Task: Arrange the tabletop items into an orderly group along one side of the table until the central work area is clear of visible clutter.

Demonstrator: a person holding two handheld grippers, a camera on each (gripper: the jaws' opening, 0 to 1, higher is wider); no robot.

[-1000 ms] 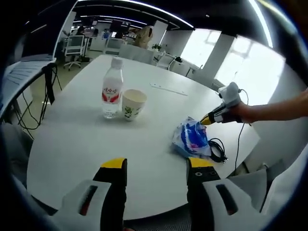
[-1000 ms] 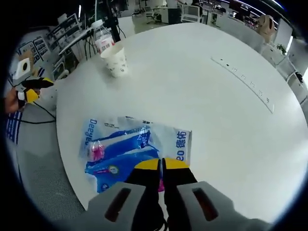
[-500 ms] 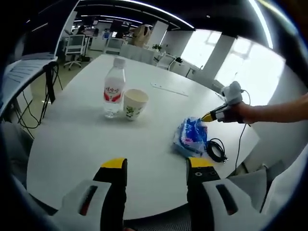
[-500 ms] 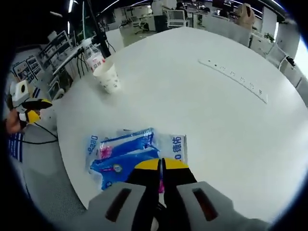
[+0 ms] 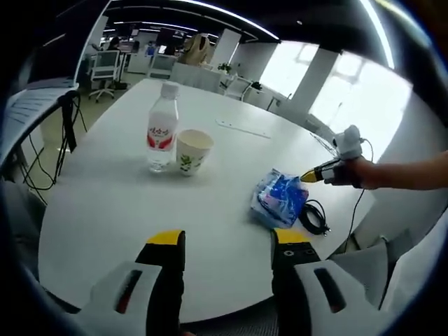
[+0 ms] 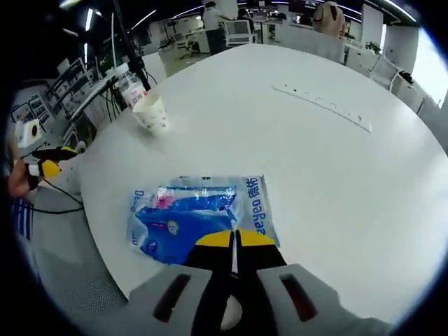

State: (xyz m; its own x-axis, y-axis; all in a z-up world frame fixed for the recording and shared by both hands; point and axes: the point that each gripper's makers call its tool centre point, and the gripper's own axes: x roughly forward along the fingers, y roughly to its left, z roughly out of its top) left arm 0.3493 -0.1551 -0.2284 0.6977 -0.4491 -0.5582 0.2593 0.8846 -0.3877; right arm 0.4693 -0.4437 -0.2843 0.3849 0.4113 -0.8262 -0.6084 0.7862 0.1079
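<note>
Right gripper [image 6: 234, 239]: jaws pressed together, clamping blue wipes pack [image 6: 199, 213] near bench [image 6: 336, 182] edge.
Left gripper [image 5: 227, 241]: jaws apart, holding nothing, above bench edge.

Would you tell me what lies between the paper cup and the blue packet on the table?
Nothing: in the left gripper view, bare white tabletop separates the paper cup from the blue packet.

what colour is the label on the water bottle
Red and white; the label on the water bottle shows best in the left gripper view.

Open tabletop [image 5: 112, 210] before bottle [image 5: 162, 127], cup [image 5: 192, 152]
</note>
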